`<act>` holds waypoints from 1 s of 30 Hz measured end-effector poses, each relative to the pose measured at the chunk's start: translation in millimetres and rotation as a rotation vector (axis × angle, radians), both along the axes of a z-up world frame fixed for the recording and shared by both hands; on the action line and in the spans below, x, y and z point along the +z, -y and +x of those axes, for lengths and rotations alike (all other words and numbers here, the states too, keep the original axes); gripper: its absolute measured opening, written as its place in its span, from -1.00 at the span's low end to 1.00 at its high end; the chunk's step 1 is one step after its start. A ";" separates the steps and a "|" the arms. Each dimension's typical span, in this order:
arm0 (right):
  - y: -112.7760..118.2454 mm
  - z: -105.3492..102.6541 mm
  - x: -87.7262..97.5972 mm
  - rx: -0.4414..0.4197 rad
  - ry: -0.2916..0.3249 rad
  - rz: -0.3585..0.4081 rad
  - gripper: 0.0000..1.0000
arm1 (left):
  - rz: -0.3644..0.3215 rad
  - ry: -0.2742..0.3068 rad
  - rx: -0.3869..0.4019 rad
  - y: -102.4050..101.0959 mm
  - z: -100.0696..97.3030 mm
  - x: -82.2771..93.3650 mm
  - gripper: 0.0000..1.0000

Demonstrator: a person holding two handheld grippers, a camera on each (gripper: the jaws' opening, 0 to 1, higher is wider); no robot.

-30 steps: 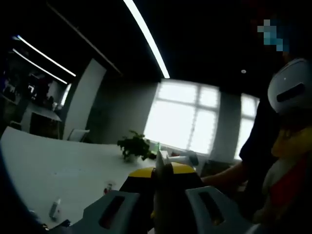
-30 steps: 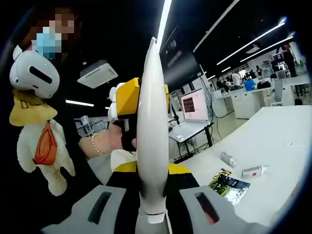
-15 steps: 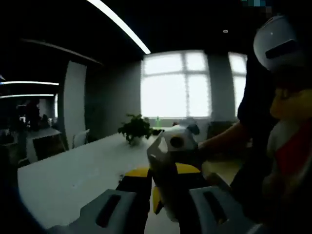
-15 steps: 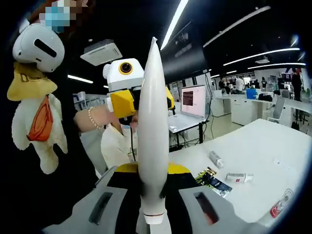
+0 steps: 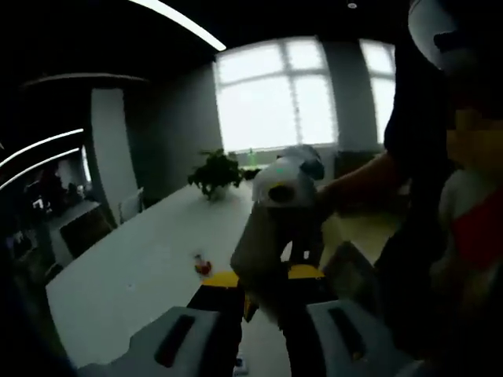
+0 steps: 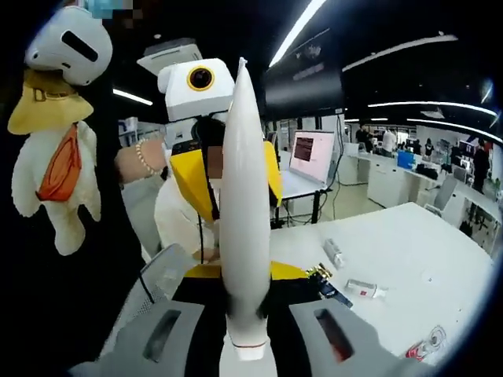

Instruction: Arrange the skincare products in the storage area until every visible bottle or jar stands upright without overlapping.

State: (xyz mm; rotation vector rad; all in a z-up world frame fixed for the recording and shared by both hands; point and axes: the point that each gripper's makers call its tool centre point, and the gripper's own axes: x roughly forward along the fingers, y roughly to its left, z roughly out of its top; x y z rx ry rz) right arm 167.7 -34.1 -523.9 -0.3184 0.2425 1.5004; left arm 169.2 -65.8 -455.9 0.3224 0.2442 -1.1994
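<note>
Holding a tall white plastic tube (image 6: 244, 212) tight between the jaws of the right gripper (image 6: 243, 345), pointed tip up, above the long white table (image 6: 409, 259). Left gripper (image 5: 263, 338) blurry, jaws maybe closed on a pale bottle (image 5: 263, 251), hard to tell. Small bottles (image 6: 363, 288) lying flat on the table.

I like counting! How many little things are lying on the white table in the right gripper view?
4: a small tube, a dark packet, a white tube, and a wrapper nearest the rim. The held white tube may hide more.
</note>
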 end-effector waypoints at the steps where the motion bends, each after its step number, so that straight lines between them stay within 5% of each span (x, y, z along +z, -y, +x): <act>1: 0.6 1.6 -3.6 -0.007 0.021 -0.023 -0.64 | 0.021 0.004 0.004 0.8 0.2 -3.5 -0.65; 10: 0.3 0.9 -35.3 0.009 0.067 -0.153 -0.59 | 0.148 0.062 -0.031 9.0 -7.4 -32.2 -0.75; 30: 5.7 19.9 -71.5 -0.097 -0.037 -0.176 -0.46 | 0.096 -0.010 0.008 4.6 16.7 -65.3 -0.79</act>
